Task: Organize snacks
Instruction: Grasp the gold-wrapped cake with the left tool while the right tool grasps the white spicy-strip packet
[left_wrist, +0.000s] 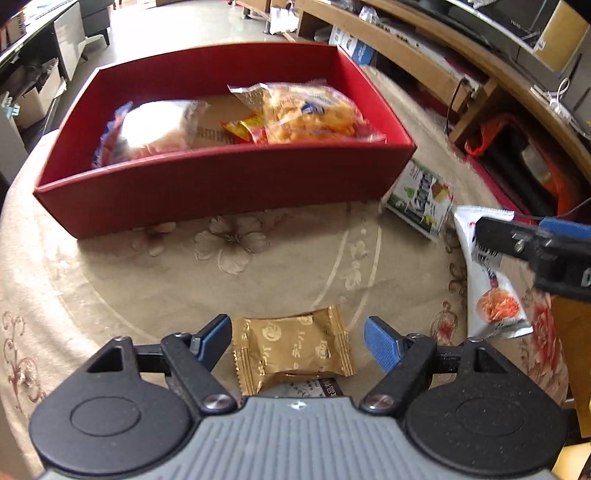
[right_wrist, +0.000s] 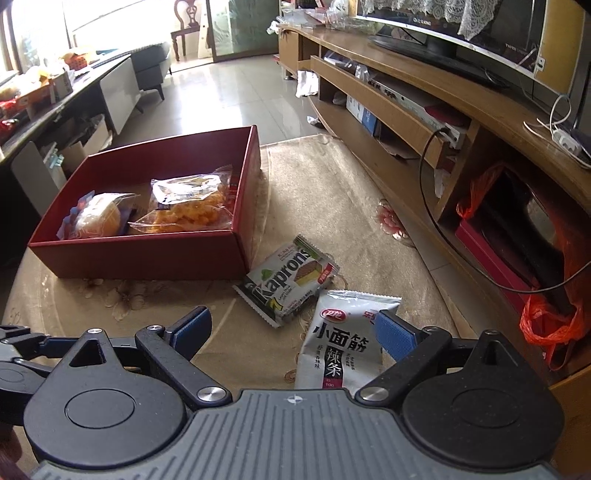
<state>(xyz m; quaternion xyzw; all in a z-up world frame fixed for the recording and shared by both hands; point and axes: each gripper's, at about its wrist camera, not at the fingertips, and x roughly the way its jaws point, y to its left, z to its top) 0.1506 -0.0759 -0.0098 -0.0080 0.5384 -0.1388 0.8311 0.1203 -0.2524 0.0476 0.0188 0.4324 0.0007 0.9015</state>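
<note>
Gold snack packet (left_wrist: 291, 349) lies on the tablecloth (left_wrist: 295, 266), between the spread jaws of the left gripper (left_wrist: 297, 341). Right gripper (right_wrist: 291, 332), jaws apart, straddles the spicy-strip packet (right_wrist: 341, 343). Risk: slick wrappers may slip when pinched, missing the red box (left_wrist: 221, 177).

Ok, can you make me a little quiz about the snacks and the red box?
1. True or false: the gold packet lies inside the red box.
2. Which snack lies closest to the box corner: A) wafer pack, B) white packet, C) gold packet?
3. Fill in: the left gripper has its jaws ____ on either side of the gold packet.

Key:
1. False; it lies on the table between the left jaws.
2. A.
3. Open. The right gripper is open too, over the white packet.
</note>
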